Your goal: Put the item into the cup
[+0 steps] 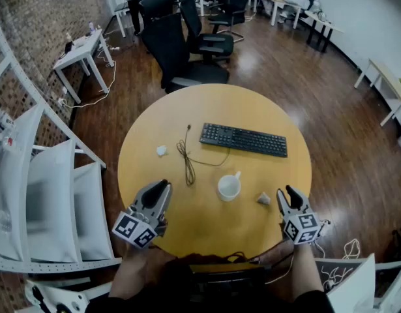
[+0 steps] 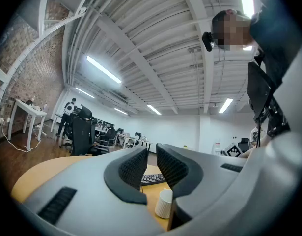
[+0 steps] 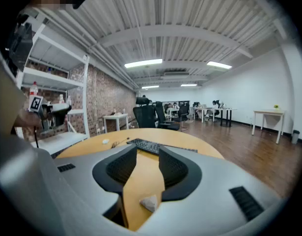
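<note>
A white cup [image 1: 229, 186] with a handle stands upright near the middle of the round wooden table [image 1: 187, 116]. A small pale, pointed item [image 1: 263, 199] lies on the table just right of the cup. My right gripper [image 1: 285, 192] hovers right beside that item with its jaws apart and nothing between the pads. In the right gripper view the item [image 3: 150, 203] lies on the table low between the jaws of the right gripper [image 3: 148, 151]. My left gripper [image 1: 162, 186] is left of the cup, jaws a narrow gap apart and empty. The left gripper [image 2: 151, 151] view shows the cup [image 2: 164, 203] low ahead.
A black keyboard [image 1: 243, 139] lies behind the cup, with a dark cable [image 1: 187, 158] trailing to its left. Another small white object [image 1: 162, 150] sits at the table's left. Office chairs [image 1: 180, 44] stand beyond the table, and white shelving [image 1: 50, 194] is at the left.
</note>
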The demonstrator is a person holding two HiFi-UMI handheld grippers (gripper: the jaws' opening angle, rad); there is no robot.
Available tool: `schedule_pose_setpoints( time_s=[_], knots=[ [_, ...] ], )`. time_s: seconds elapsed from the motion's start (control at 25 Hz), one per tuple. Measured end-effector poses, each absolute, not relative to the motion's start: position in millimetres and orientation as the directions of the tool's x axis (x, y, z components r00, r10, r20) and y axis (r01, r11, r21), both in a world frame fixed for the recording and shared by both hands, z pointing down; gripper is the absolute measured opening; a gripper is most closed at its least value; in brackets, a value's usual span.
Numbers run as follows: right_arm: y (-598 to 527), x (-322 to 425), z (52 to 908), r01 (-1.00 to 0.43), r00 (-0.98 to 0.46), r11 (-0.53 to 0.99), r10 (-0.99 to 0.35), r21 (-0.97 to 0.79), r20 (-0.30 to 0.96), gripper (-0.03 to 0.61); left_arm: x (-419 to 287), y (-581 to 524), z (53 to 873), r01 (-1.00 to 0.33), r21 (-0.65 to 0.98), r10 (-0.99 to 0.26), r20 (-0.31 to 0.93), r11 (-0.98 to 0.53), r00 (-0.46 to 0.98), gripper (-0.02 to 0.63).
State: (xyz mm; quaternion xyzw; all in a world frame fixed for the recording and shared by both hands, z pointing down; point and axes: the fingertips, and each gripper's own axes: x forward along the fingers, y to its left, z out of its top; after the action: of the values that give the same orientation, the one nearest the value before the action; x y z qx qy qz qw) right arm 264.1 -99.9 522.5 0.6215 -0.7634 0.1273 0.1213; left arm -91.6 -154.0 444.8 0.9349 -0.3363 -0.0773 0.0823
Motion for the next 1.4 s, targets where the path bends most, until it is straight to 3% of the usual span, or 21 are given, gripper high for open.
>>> schedule_pose_setpoints(
  time_s=[0.36,0.48,1.16,1.24,1.4],
  knots=[
    [-112.1,263.4,672.8,-0.924,-0.256,0.382,-0.671,0.028,0.696,0.255,-94.7,-150.1,459.8,-0.613,0.268,-0.644,-0.036,-0.743,0.764,0.054],
    [-108.3,263.0,698.3,-0.923,-0.244,0.384,-0.618,0.016,0.747,0.255,-104.1,-145.1,470.4,-0.635,0.285,-0.663,-0.004,-0.718,0.748,0.054],
    [-125.4,260.1,729.0,-0.913,-0.278,0.407,-0.603,-0.011,0.747,0.248,-126.8,-125.4,490.4,-0.726,0.325,-0.749,0.075,-0.606,0.658,0.054],
    [-127.0,261.5,726.0,-0.920,-0.272,0.393,-0.611,-0.013,0.743,0.162,-130.4,-124.1,491.3,-0.730,0.325,-0.752,0.078,-0.601,0.654,0.054],
    [-124.5,261.4,722.2,-0.918,-0.282,0.396,-0.601,-0.028,0.748,0.149,-131.7,-124.4,491.3,-0.725,0.328,-0.751,0.064,-0.606,0.657,0.054]
  ],
)
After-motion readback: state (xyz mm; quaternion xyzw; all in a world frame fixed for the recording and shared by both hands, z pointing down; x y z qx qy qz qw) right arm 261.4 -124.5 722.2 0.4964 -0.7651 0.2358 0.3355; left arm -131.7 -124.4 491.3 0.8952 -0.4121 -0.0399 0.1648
